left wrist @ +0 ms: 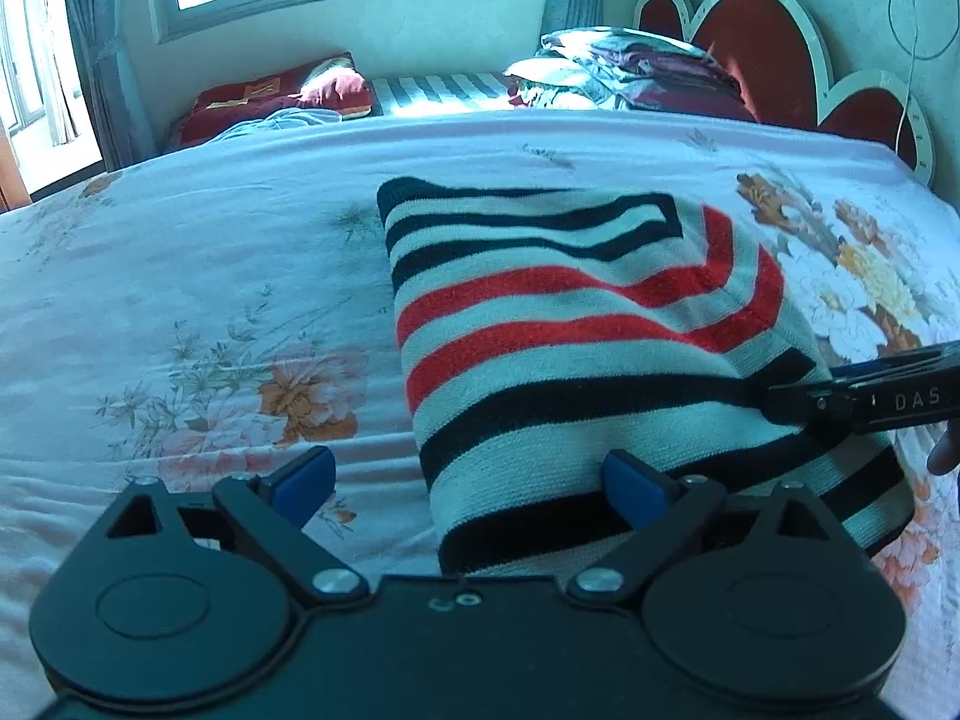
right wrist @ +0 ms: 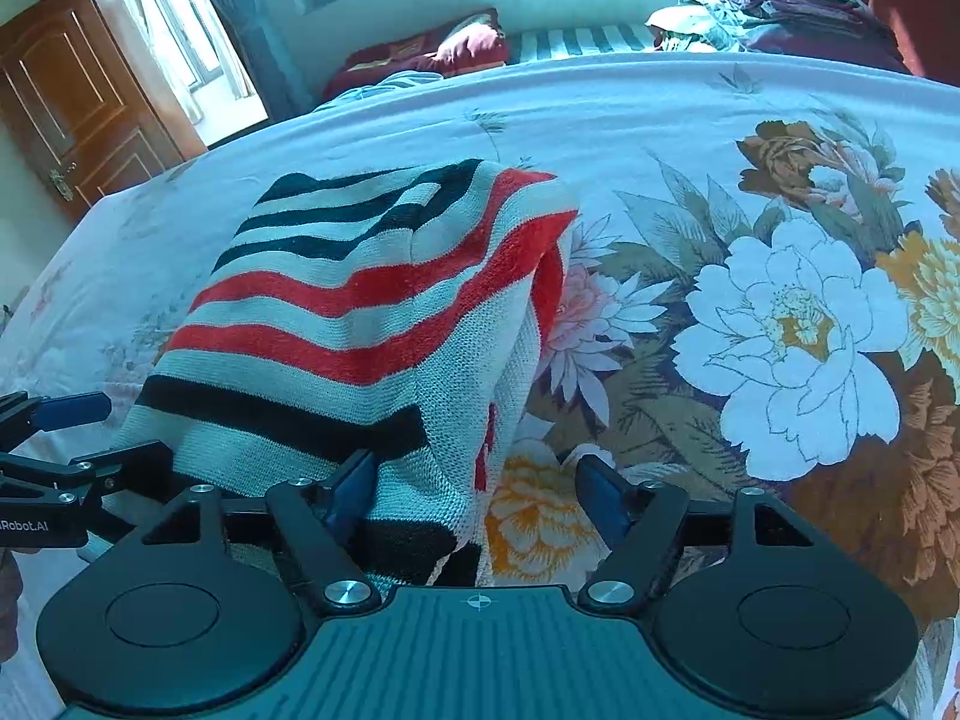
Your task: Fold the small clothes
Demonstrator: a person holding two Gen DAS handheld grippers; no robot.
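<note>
1. While the striped knit garment [left wrist: 576,324] is lying partly folded on the flowered bed sheet [left wrist: 180,276], both claws are working at its near edge, so the step in hand looks like a fold in progress, not a finished one.
2. The left claw [left wrist: 474,483] is standing spread, its blue pads [left wrist: 306,480] well apart; the right pad is touching the near hem while the left one is hovering over bare sheet, so it is gripping nothing.
3. The right claw [right wrist: 480,489] is also spread, with its left pad [right wrist: 354,495] tucked against or under the garment's near right corner and its other pad out over the sheet; I cannot tell whether cloth is truly lying between them.
4. Judging by this, the next move is calling for both claws to pinch the near hem, lift it and carry it toward the far edge, keeping the two corners level so the stripes are lining up.
5. The left wrist view is showing the garment's top as a fairly flat rectangle with one flap already turned across, and the right claw coming in from the right edge.
6. The right wrist view is showing what that one is hiding: the garment's right side is standing raised off the sheet, with loose layers hanging open, and the left claw [right wrist: 66,414] is entering at the left.
</note>
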